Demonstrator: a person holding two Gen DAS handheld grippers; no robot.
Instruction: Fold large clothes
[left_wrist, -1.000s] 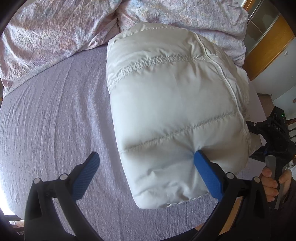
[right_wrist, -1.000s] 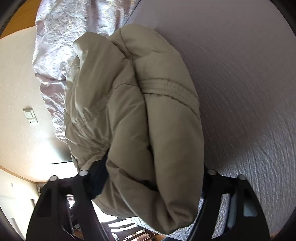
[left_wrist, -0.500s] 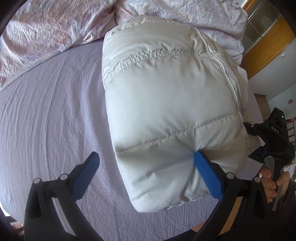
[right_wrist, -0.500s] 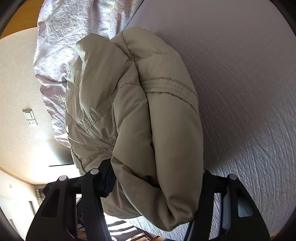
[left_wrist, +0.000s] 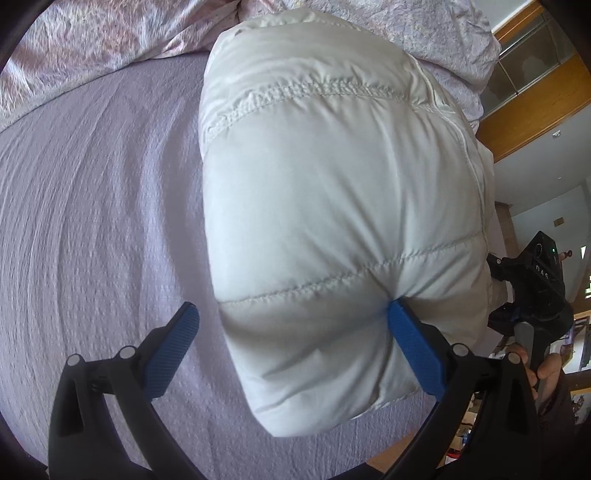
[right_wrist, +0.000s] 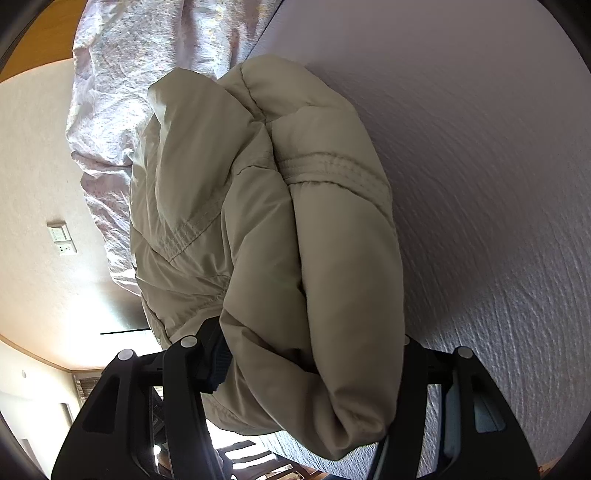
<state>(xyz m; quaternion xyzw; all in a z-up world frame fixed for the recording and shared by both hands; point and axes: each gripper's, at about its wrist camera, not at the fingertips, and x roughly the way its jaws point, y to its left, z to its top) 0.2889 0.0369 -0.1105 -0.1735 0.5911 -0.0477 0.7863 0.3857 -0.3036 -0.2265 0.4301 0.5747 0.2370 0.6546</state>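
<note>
Folded white puffer jacket (left_wrist: 332, 206) lying as a thick bundle on lavender bed sheet (left_wrist: 96, 206), filling centre and right of left wrist frame; far end against crumpled floral duvet (left_wrist: 92, 40) along top edge. Left tongs (left_wrist: 291, 350) spread wide: left blue pad (left_wrist: 171, 350) free over bare sheet at lower left, just beside the bundle; right blue pad (left_wrist: 413, 354) pressed into the quilted surface near a stitched seam, denting the fabric; nothing clamped between them. Right tongs (right_wrist: 310, 373) at lower centre of right wrist frame, closed around the near folded edge of the jacket (right_wrist: 295, 221), layers bunched thick between the two arms; fingertips mostly buried in fabric. Same tool visible at right edge of left wrist frame, held in a hand (left_wrist: 543, 373). Wooden trim (left_wrist: 535, 103) at upper right.
</note>
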